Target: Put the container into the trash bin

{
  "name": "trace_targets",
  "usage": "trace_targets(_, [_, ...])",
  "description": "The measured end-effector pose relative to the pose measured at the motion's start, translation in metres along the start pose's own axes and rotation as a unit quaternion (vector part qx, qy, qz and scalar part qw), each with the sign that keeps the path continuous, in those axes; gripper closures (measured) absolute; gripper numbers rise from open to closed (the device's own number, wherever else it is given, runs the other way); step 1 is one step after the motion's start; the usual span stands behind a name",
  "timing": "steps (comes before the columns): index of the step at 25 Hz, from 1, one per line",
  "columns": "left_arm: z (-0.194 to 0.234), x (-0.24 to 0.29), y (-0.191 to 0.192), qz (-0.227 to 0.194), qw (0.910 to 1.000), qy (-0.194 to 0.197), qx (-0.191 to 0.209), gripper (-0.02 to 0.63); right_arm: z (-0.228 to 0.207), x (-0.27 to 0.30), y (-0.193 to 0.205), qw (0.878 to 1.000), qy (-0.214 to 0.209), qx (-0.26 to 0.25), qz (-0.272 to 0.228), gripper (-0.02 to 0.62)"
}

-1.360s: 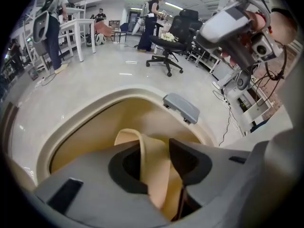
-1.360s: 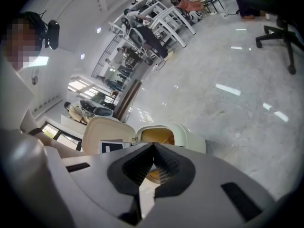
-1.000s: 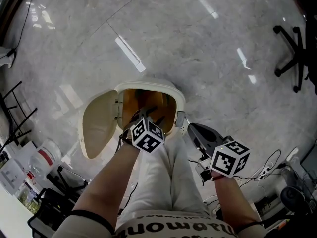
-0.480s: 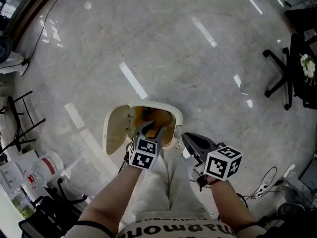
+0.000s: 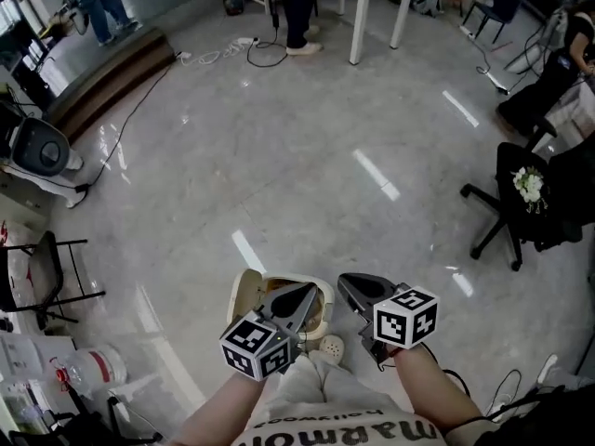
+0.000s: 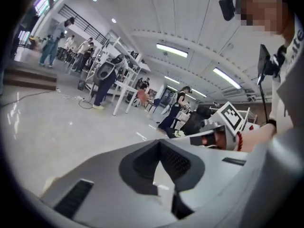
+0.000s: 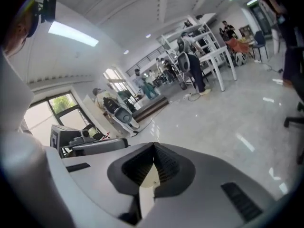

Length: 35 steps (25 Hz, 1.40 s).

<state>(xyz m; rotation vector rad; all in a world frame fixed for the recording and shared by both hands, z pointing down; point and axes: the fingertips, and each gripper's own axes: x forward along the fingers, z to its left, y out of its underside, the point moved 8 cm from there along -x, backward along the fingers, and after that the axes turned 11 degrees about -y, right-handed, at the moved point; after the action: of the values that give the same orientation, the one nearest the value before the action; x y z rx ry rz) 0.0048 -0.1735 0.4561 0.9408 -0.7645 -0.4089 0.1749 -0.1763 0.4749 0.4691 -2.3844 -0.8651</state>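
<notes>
Two grippers, both mine, hang above the trash bin (image 5: 279, 279), and both are closed on nothing. In the left gripper view, my left gripper (image 6: 159, 144) has its dark pads meeting at the tips, with only a sliver of light showing lower down between them. The right gripper (image 7: 153, 146) looks the same in its own view: tips pressed together, nothing caught between.

From the head view, the left gripper (image 5: 307, 292) lies directly over the bin's opening and hides much of it. The right gripper (image 5: 346, 282) sits just beside the bin's right edge.

The bin is cream and stands on the glossy grey floor (image 5: 279, 156), its lid (image 5: 244, 297) swung open to the left. Around my left jaws a brownish-orange inside shows, but I cannot tell whether that colour is the container or only the bin's lining. The container is in neither of my grippers.

A white shoe (image 5: 328, 348) with holes rests just beside the bin, on my side of it. Well apart from the bin, to the right, stands a black office chair (image 5: 558, 207). Far beyond the bin is a white table (image 5: 357, 21).
</notes>
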Motion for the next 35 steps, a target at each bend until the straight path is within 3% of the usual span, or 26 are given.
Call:
trace_targets(4, [-0.035, -0.041, -0.056, -0.045, 0.9936, -0.065, 0.081, 0.615, 0.033, -0.041, -0.044, 0.997, 0.032, -0.069, -0.031, 0.592])
trace_targets(6, [-0.041, -0.054, -0.094, -0.093, 0.9889, -0.085, 0.078, 0.615, 0.045, -0.057, -0.073, 0.993, 0.041, -0.085, -0.067, 0.592])
trace_targets(9, [-0.05, -0.077, -0.14, -0.15, 0.9813, -0.09, 0.08, 0.615, 0.075, -0.075, -0.111, 0.985, 0.022, -0.109, -0.129, 0.592])
trace_targets(14, [-0.066, -0.098, -0.167, -0.197, 0.9688, -0.101, 0.111, 0.615, 0.109, -0.106, -0.137, 0.967, -0.002, -0.165, -0.193, 0.592])
trace_targets(17, [-0.07, -0.105, -0.179, -0.219, 0.9659, -0.086, 0.108, 0.615, 0.121, -0.124, -0.139, 0.958, 0.01, -0.188, -0.216, 0.592])
trace_targets(20, [-0.076, -0.117, -0.19, -0.229, 0.9636, -0.063, 0.123, 0.615, 0.134, -0.14, -0.134, 0.95, 0.056, -0.218, -0.216, 0.592])
trace_targets(24, [-0.077, -0.144, -0.193, -0.226, 0.9621, -0.041, 0.146, 0.615, 0.152, -0.156, -0.12, 0.942, 0.099, -0.216, -0.236, 0.594])
trace_targets(30, [-0.062, -0.2, -0.182, -0.23, 0.9597, -0.03, 0.159, 0.615, 0.19, -0.146, -0.092, 0.937, 0.116, -0.2, -0.262, 0.594])
trace_targets(35, [-0.048, -0.254, -0.158, -0.227, 0.9607, -0.033, 0.156, 0.615, 0.238, -0.121, -0.058, 0.94, 0.11, -0.203, -0.251, 0.594])
